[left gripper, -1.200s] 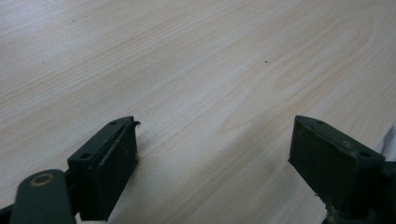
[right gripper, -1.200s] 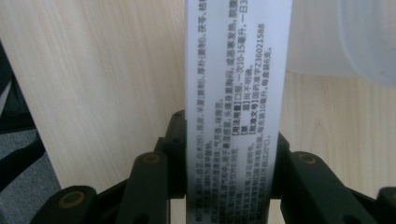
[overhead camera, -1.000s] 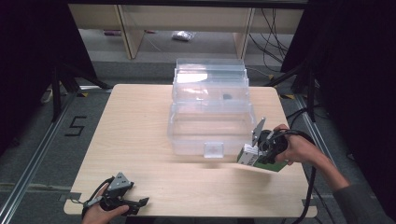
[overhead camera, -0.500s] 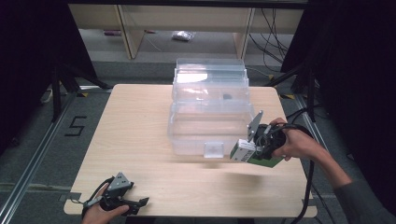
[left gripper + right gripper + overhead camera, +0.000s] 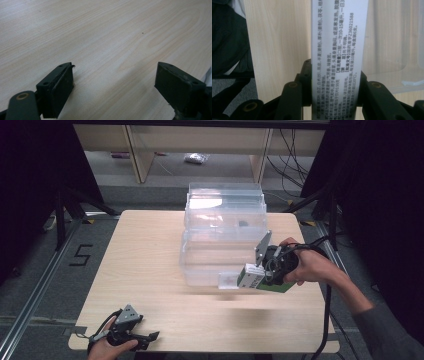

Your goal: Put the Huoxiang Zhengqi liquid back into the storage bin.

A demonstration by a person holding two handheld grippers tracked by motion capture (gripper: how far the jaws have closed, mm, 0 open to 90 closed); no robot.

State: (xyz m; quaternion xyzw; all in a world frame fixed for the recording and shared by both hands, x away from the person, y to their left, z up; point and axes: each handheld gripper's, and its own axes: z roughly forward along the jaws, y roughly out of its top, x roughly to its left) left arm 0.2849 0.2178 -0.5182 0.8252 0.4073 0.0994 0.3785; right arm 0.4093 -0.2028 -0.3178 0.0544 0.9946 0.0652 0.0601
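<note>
From above, the right gripper (image 5: 239, 281) hangs over the right half of the wooden table (image 5: 150, 260), just in front of the clear plastic bins (image 5: 222, 237) stacked at the middle of the tabletop; a white and green carton (image 5: 252, 277) sits clamped at its tip, lying level and pointing left toward the bins' front wall, clear of the tabletop; the right hand (image 5: 307, 265) wraps the gripper's body from the right; the left gripper (image 5: 145, 338) rests low at the near left edge of the table, well apart from the carton and the bins, with the left hand (image 5: 107, 350) on it.

Along the left gripper (image 5: 115, 85) view, the two black jaws stand wide apart with bare wood grain between them and nothing touching either pad.

Along the right gripper (image 5: 334, 85) view, the carton (image 5: 338, 50) rises straight up the middle, a white face printed with small dark text; both jaws press against its long sides near its lower end, so the carton runs out well past the jaw tips; behind it lie the table (image 5: 279, 50) and, to the right, the clear plastic bins (image 5: 392, 45).
</note>
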